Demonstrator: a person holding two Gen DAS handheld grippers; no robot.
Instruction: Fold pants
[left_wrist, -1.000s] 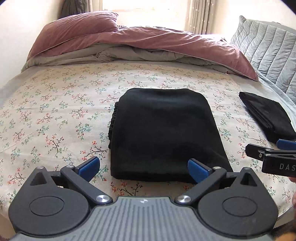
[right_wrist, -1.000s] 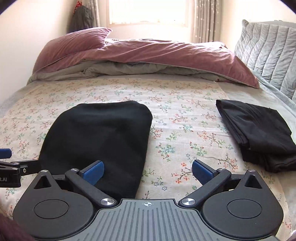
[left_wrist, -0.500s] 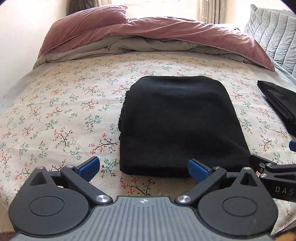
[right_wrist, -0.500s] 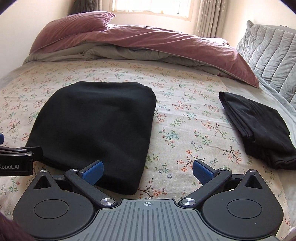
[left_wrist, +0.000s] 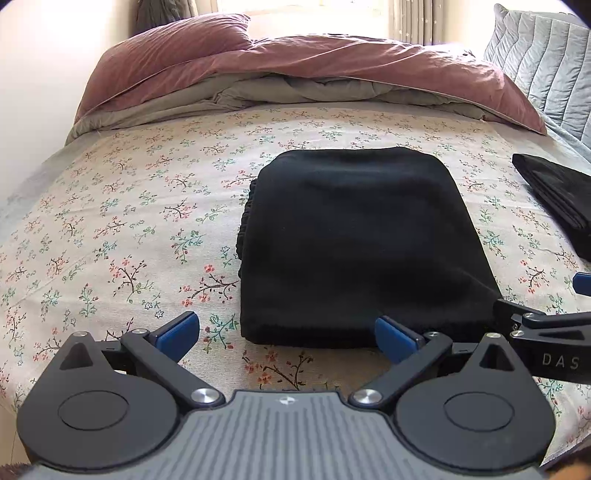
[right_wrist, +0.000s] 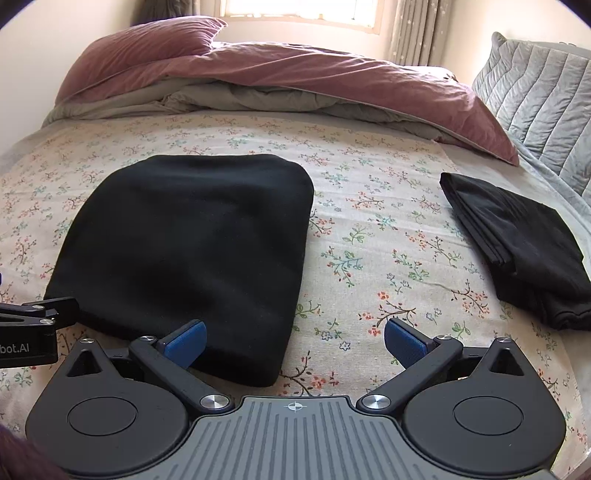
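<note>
Flowered bedsheet (left_wrist: 122, 221), folded black pants (left_wrist: 354, 251) laid flat at centre, second dark garment (right_wrist: 517, 251) far right, left gripper (left_wrist: 288, 332) and right gripper (right_wrist: 295, 339) both spread wide, nothing gripped.

Folded pants (left_wrist: 354, 243) mid-bed on the sheet (left_wrist: 122, 221), second folded garment (right_wrist: 517, 251) right, duvet (left_wrist: 314, 74) behind.

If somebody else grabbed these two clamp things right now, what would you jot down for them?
Left gripper: open, empty, at the near edge of the folded black pants.
Right gripper: open, empty, at the same bundle's near right corner.
The pants lie flat on the floral bedsheet; a second folded black garment lies apart to the right.
Done: the folding looks finished.
Left: possibly moving the bundle beside the other one.
</note>
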